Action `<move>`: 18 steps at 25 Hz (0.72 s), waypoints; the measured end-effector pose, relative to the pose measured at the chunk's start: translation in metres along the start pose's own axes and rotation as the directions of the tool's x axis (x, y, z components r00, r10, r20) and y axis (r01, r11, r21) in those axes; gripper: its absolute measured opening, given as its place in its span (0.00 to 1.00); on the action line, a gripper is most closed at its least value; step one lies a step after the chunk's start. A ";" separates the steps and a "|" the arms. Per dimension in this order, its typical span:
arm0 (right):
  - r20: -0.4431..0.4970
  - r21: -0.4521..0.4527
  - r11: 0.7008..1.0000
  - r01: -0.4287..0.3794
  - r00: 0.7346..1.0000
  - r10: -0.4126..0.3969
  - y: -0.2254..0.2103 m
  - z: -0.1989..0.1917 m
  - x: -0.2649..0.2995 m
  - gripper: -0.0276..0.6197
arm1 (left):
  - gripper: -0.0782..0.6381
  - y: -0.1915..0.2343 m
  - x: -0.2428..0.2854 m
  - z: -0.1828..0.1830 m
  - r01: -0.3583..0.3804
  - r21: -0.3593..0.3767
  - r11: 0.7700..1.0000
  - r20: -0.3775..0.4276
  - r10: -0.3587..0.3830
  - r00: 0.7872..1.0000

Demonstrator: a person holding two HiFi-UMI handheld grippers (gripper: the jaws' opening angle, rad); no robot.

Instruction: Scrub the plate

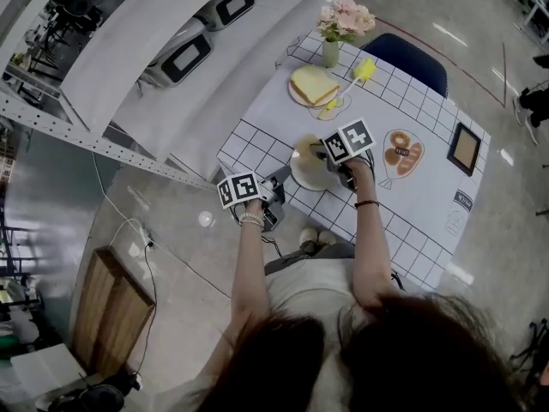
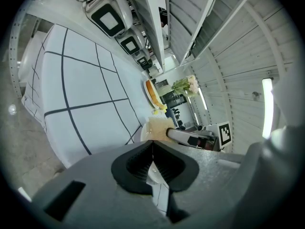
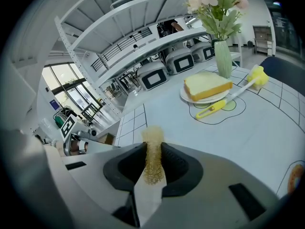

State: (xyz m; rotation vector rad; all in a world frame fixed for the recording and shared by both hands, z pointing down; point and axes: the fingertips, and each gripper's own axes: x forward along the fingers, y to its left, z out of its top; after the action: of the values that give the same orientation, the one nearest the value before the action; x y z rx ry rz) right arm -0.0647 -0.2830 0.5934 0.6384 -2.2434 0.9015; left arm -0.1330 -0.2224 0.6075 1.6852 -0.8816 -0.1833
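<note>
Scrubbing is judged to be the step in hand. The sponge (image 3: pixel 152 151) is clamped edge-on between the jaws of the right gripper (image 3: pixel 152 165), which are closed tight on it, and in the head view it is pressed down onto the plate (image 1: pixel 307 177). The plate is set just in from the near edge of the tabletop (image 1: pixel 257 114), toward the left corner. The left gripper (image 2: pixel 152 160) is brought in at the plate's left rim from over that edge. Its jaws are drawn together with a sliver of white caught between them; this is taken to be the rim, so the plate is judged to be steadied. How much of the plate is already cleaned cannot be told. For the next move, the sponge needs to be rubbed across the plate's face under even pressure while the rim is held firm, lest the plate be pushed off the near edge. The tabletop is covered in white, with a black grid along its borders. At the far left corner a vase of flowers (image 1: pixel 336 26) is stood, with a second plate (image 1: pixel 296 95) bearing a slice of bread (image 1: pixel 314 82) and a yellow brush (image 1: pixel 346 86) laid near it, all well apart from the work. A dark frame (image 1: pixel 464 148) is laid near the right edge, and a blue chair (image 1: pixel 413 60) is drawn up at the far edge. White shelving (image 1: pixel 154 67) loaded with box-shaped machines is seen to the left, above a grey floor (image 1: pixel 171 256).
</note>
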 end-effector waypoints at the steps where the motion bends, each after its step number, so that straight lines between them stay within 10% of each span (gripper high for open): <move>1: 0.002 0.002 1.000 0.002 1.000 -0.002 0.000 0.000 -0.001 0.17 | 0.12 0.000 0.000 0.000 0.000 0.000 1.000 0.000 0.000 1.000; 18: 0.035 0.079 0.994 0.071 0.997 -0.074 -0.019 -0.009 -0.019 0.17 | 0.12 0.000 -0.002 -0.004 0.006 0.011 1.000 -0.018 -0.005 1.000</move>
State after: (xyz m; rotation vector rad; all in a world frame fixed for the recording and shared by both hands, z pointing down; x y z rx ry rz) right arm -0.0364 -0.2848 0.5927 0.7734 -2.2121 0.9520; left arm -0.1322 -0.2181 0.6078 1.6971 -0.8663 -0.1673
